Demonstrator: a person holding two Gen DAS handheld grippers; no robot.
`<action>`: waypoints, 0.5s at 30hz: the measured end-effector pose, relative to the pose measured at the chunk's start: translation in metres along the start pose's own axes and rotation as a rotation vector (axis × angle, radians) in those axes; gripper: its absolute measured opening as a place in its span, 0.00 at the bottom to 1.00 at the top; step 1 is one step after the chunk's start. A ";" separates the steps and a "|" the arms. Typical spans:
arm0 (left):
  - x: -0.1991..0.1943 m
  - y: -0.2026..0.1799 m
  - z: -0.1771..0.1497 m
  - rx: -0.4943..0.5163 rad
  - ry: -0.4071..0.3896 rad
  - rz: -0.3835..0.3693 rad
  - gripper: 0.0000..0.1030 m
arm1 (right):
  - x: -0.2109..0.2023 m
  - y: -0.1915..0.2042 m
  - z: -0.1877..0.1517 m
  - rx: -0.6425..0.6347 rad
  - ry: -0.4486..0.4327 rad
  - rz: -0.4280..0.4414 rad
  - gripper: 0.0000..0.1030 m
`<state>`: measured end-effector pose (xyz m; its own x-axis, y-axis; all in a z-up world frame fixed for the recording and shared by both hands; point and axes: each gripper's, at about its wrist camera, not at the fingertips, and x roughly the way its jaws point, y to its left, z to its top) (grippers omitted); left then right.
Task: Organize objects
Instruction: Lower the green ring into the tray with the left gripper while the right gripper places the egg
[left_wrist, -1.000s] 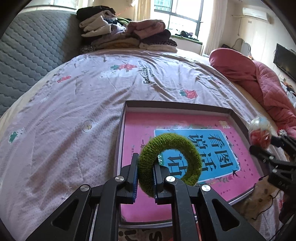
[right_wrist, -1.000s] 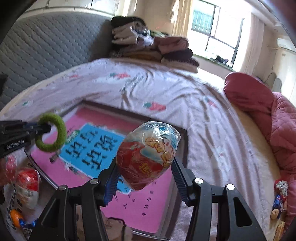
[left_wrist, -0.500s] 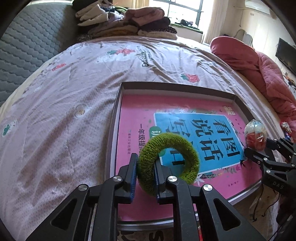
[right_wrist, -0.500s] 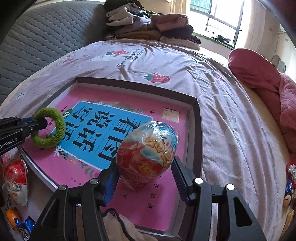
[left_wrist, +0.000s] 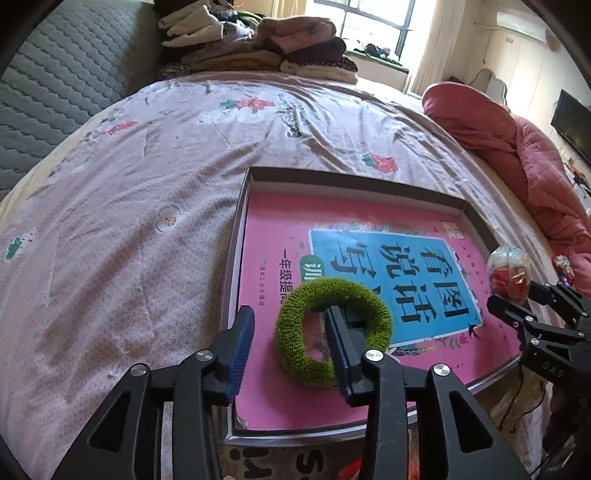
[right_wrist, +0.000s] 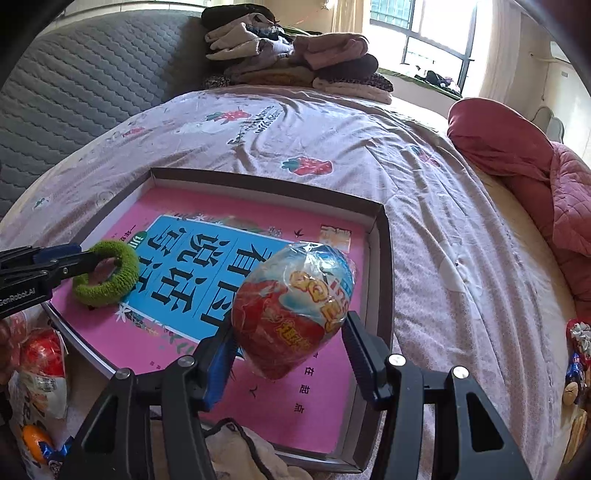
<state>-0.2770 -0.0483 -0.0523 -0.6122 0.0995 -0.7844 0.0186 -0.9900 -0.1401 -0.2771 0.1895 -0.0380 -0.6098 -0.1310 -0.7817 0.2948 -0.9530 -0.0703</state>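
Note:
A shallow box (left_wrist: 373, 183) lined with a pink and blue book cover lies on the bed; it also shows in the right wrist view (right_wrist: 380, 236). My left gripper (left_wrist: 290, 332) is open over its near left corner. The green fuzzy hair ring (left_wrist: 332, 332) lies on the pink cover with my right finger through its hole; it also shows in the right wrist view (right_wrist: 107, 273). My right gripper (right_wrist: 288, 343) is shut on a wrapped red and blue toy egg (right_wrist: 295, 310), held above the box's right side. The egg also shows in the left wrist view (left_wrist: 508, 269).
The bed has a pale floral sheet (left_wrist: 129, 221). Folded clothes (left_wrist: 258, 48) are stacked at the headboard. A red quilt (left_wrist: 517, 147) lies at the right. Snack packets and another egg (right_wrist: 40, 362) sit below the box's near edge, small items (right_wrist: 576, 354) at the right.
My left gripper has opened and let the green ring drop onto the pink cover. Both grippers have come lower and closer over the box.

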 end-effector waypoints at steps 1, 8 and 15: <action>-0.002 0.000 0.000 -0.002 -0.002 -0.001 0.42 | 0.000 0.000 0.000 0.001 0.002 -0.001 0.54; -0.009 -0.002 0.000 0.000 -0.009 -0.002 0.44 | 0.003 0.001 -0.001 0.003 0.015 0.003 0.55; -0.028 -0.001 -0.001 -0.016 -0.037 -0.012 0.44 | -0.012 0.003 0.004 -0.012 -0.031 -0.018 0.55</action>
<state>-0.2588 -0.0498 -0.0305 -0.6413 0.1069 -0.7598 0.0239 -0.9870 -0.1590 -0.2714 0.1870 -0.0266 -0.6372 -0.1224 -0.7609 0.2925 -0.9519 -0.0917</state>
